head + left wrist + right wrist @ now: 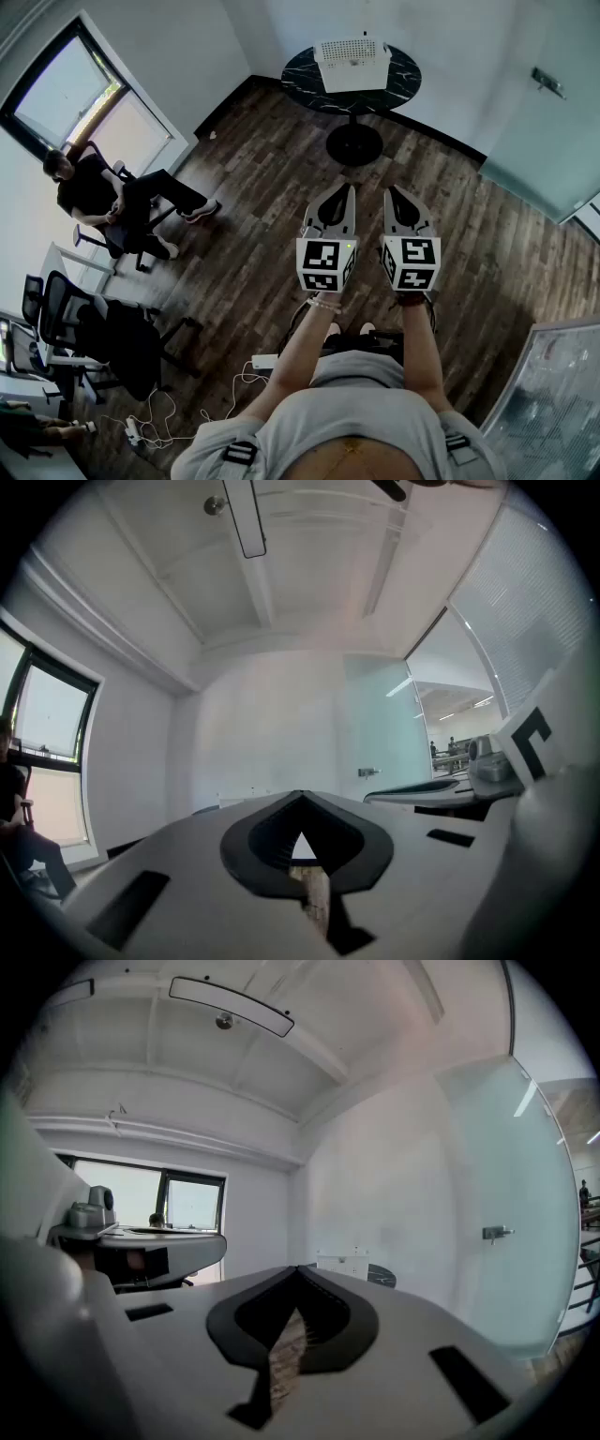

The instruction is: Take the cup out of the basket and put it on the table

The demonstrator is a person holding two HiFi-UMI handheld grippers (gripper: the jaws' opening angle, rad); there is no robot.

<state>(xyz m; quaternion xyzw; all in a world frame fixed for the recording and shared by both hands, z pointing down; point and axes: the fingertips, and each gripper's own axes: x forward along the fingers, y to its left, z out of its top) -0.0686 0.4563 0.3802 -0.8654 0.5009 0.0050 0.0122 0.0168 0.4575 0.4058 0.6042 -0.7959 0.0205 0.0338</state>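
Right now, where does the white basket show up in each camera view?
Head view: the white basket sits top centre, on the round black table.
Left gripper view: a pale sliver just above the jaw tips, slightly left, likely it.
Right gripper view: just above the jaw tips, slightly right.
Shared landmark: the glass door's handle.

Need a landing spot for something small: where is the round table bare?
Round table: bare patches left of the white basket, right of it, and a strip along the near edge. The basket crowds the middle and far side.
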